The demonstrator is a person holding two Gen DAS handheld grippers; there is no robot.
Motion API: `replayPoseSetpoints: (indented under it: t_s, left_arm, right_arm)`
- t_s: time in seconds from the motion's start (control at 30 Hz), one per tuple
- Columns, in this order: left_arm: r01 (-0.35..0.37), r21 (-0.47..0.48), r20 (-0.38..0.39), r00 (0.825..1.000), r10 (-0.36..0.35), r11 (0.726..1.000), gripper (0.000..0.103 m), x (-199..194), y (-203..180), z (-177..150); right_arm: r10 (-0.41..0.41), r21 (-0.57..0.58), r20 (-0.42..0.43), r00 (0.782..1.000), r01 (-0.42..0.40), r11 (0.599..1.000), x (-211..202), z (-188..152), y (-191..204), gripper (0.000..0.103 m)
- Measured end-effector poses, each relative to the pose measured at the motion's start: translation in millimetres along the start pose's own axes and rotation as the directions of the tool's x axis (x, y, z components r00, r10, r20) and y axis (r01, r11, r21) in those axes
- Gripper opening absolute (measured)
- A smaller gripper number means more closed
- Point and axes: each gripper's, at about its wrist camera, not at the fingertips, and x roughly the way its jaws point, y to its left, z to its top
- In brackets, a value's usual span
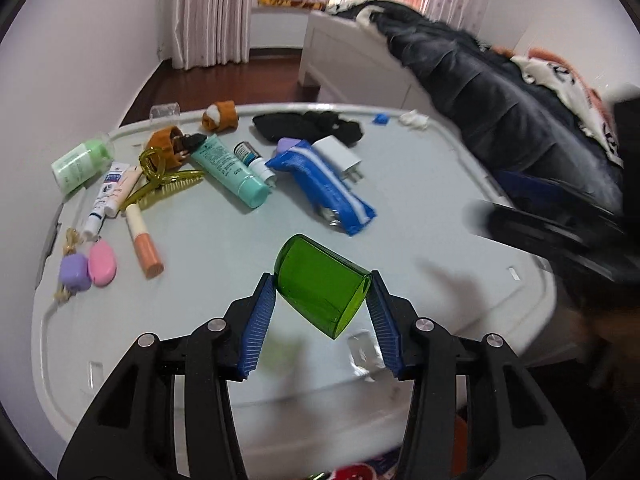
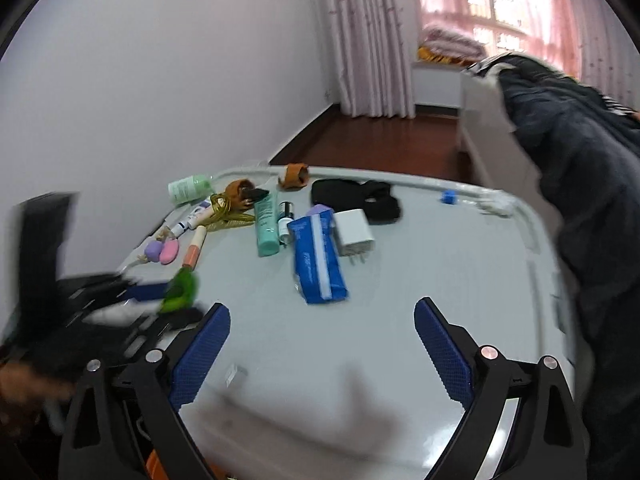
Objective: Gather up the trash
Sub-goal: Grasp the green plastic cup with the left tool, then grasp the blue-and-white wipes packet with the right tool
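Tilting downward, left gripper (image 1: 322, 292) clamping green cup (image 1: 320, 290).

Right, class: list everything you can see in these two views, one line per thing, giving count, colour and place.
Cup: one, green, tilted between the left gripper's pads.
Tissue pack: one, blue and white, table centre.
Charger: one, white, beside the tissue pack.
Tube: one, teal, left of the tissue pack.
Bottle: one, pale green, far left edge.
Hair clip: one, yellow-green, near the bottle.
Black cloth: one, far side.
Table: one, pale grey.
Left gripper: black, blue pads, closed on the cup.
Right gripper: black, blue pads, open, empty.
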Motion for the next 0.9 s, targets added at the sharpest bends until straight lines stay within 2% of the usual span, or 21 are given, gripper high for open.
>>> replayPoseSetpoints:
  t_s: [0.1, 0.23, 0.3, 0.37, 0.43, 0.53, 0.63, 0.8, 0.9]
  left_arm:
    - [0.030, -0.018, 0.024, 0.999, -0.030, 0.999, 0.046, -6, -2, -2]
    - [0.052, -0.013, 0.021, 0.998, -0.052, 0.999, 0.046, -10, 0, -9]
    - [0.049, -0.002, 0.008, 0.999, -0.049, 0.999, 0.046, -11, 2, -16]
    - [0.052, -0.015, -0.004, 0.999, -0.052, 0.999, 0.046, -11, 9, -21]
    - [0.059, -0.027, -0.010, 0.998, -0.059, 0.998, 0.046, -12, 13, -24]
    - [0.062, -0.032, 0.002, 0.998, -0.062, 0.998, 0.046, -17, 17, -25]
    - [0.071, -0.040, 0.010, 0.997, -0.071, 0.997, 0.046, -20, 18, -24]
    - [0.095, -0.023, 0.010, 0.995, -0.095, 0.995, 0.046, -25, 12, -24]
    - [0.118, 0.007, -0.008, 0.993, -0.118, 0.993, 0.046, -34, 1, -30]
  right_arm:
    - [-0.038, -0.055, -0.043, 0.998, 0.035, 0.998, 44, 14, 8, 0.092]
    - [-0.092, -0.111, -0.125, 0.988, 0.078, 0.991, 109, 22, 19, 0.080]
    - [-0.108, -0.131, -0.160, 0.981, 0.088, 0.988, 134, 21, 25, 0.071]
    - [-0.108, -0.137, -0.173, 0.979, 0.085, 0.987, 146, 20, 30, 0.049]
    - [-0.098, -0.120, -0.177, 0.979, 0.078, 0.990, 150, 23, 33, 0.046]
    - [-0.117, -0.112, -0.186, 0.976, 0.097, 0.989, 150, 26, 35, 0.042]
    - [-0.093, -0.097, -0.165, 0.982, 0.078, 0.992, 137, 26, 33, 0.041]
    - [-0.031, -0.064, -0.118, 0.993, 0.024, 0.998, 84, 25, 31, 0.041]
    - [-0.003, -0.087, -0.098, 0.995, -0.005, 0.996, 37, 13, 38, 0.041]
